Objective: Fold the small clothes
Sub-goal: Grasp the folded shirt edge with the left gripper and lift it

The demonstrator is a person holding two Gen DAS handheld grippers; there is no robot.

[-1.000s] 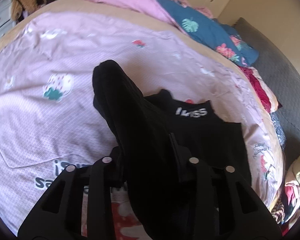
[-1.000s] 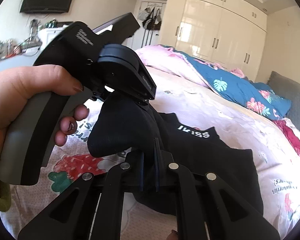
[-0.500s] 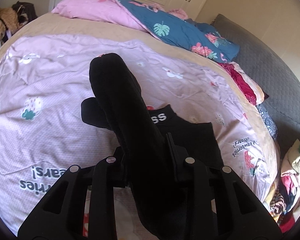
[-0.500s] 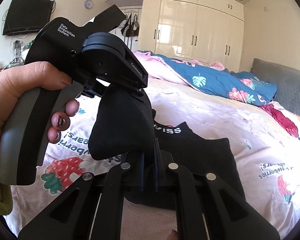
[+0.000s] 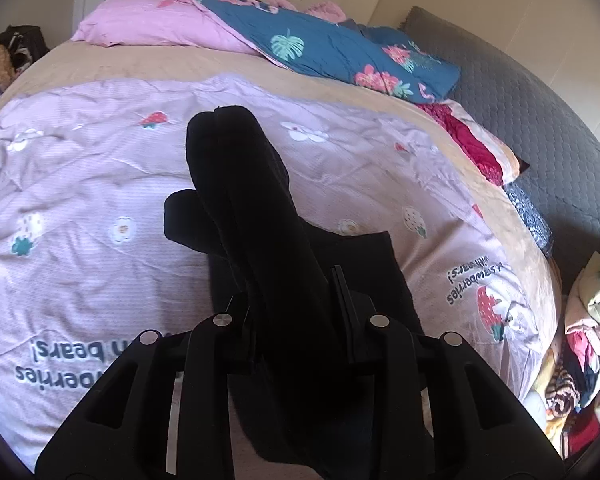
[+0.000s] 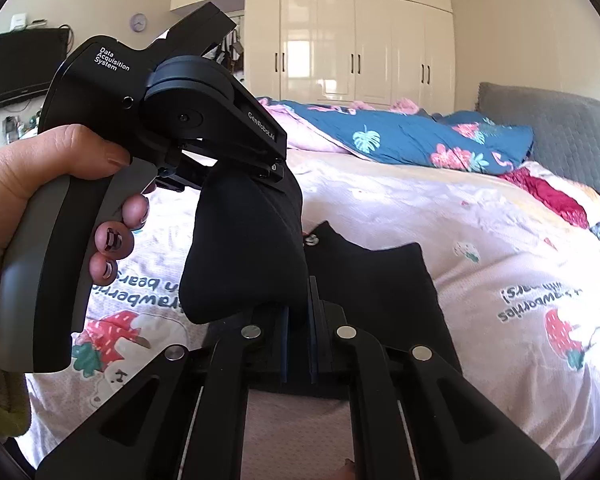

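Both my grippers pinch one black garment (image 5: 256, 216). Left gripper (image 5: 296, 312) and right gripper (image 6: 298, 320) hold it above the pink quilt (image 5: 80, 184).

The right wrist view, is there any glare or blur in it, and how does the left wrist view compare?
Right wrist view: window glare on the glossy cream wardrobe doors, edges bowed by the fisheye, the holding hand near and soft. Left wrist view: even daylight, but the black knit garment is so dark its folds barely show.
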